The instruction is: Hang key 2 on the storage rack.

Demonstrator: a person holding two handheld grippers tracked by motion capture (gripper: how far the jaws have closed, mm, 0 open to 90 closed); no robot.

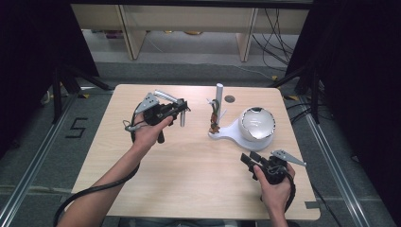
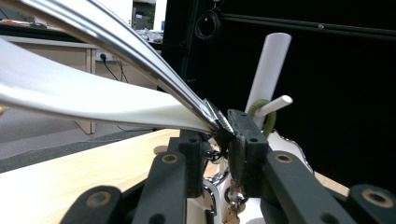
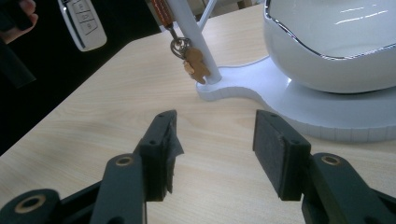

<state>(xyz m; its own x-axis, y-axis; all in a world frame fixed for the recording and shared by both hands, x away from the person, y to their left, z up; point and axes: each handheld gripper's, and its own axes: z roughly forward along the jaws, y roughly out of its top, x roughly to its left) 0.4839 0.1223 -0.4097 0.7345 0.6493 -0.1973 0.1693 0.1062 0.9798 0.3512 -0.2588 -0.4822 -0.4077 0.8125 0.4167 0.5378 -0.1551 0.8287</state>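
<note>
My left gripper point(image 1: 183, 109) point(image 2: 223, 127) is shut on the end of a white and silver car key fob point(image 1: 182, 118) point(image 2: 93, 98) point(image 3: 84, 23), held above the table's left half, left of the white key stand. The stand's upright post point(image 1: 219, 97) point(image 2: 271, 65) point(image 3: 194, 42) carries short pegs. From one peg hangs a keyring with a small brown figure point(image 1: 215, 124) point(image 3: 196, 63). My right gripper point(image 1: 248, 158) point(image 3: 215, 126) hovers low over the table in front of the stand, open, with nothing between its jaws.
The stand's flat white base point(image 1: 227, 134) point(image 3: 261, 88) also bears a round white bowl point(image 1: 257, 124) point(image 3: 336, 42) with a chrome rim. A small dark disc point(image 1: 230, 99) lies near the table's far edge. Shelving and cables are on the floor beyond.
</note>
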